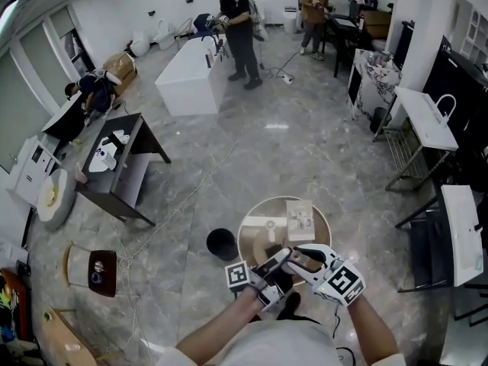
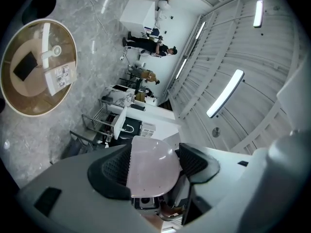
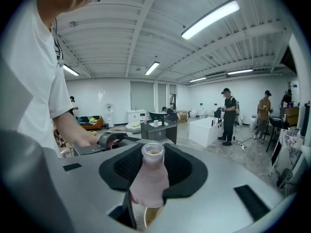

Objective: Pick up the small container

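One bottle (image 3: 149, 178) held — table (image 1: 250, 248), box (image 1: 300, 216) below

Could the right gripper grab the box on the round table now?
Probably not: the right gripper is shut on a small bottle, so it's full, though nothing covers the box.

The right gripper (image 3: 153, 168) fills the lower half of the frame, its two black pads (image 3: 127, 166) pressed against either side of the small container (image 3: 148, 181) — a pale pink, bottle-shaped piece standing upright at lower centre, its narrow mouth open at the top. At the left edge are a person's white shirt (image 3: 29, 81) and a bare forearm (image 3: 74, 126). Beyond, at centre, is a dark table (image 3: 159, 129); right of it, a white counter (image 3: 206, 129) with a person in dark clothes (image 3: 228, 115) beside it — another in a tan top (image 3: 264, 113) stands further right. A long ceiling light (image 3: 210, 19) glows at upper right.
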A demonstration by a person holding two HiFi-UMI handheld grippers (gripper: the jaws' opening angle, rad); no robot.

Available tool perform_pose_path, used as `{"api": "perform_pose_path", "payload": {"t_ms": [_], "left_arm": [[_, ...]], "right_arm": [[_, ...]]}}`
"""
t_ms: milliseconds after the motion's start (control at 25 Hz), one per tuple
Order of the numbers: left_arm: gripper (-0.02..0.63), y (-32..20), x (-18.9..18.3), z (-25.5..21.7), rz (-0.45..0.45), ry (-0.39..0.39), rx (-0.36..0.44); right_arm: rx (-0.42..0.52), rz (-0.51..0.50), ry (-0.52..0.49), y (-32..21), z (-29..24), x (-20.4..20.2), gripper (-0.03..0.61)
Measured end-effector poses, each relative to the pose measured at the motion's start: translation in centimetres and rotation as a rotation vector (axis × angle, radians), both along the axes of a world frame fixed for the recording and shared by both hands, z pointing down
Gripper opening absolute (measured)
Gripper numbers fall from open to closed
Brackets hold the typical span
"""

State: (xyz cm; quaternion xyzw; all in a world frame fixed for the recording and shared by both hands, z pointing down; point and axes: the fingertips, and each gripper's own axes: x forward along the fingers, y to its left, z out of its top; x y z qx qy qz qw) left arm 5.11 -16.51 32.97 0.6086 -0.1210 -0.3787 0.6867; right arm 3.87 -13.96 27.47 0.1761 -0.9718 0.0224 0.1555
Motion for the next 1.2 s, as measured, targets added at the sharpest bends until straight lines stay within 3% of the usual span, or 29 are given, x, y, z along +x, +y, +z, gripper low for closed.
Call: {"api": "perform_pose_path", "payload": {"t_ms": [640, 1200], "left_arm": [[0.316, 7.7, -5.1, -2.1, 0.094, -0.016, 0.023], [0.316, 13.6, -4.6, -2.5, 0.162, -0.017, 0.02]], "right_arm": [[0.033, 0.109, -0.045, 7.7, -1.8, -5.1, 0.152], [0.035, 0.17, -0.056, 13.4, -2.5, -4.8, 0.152]]}}
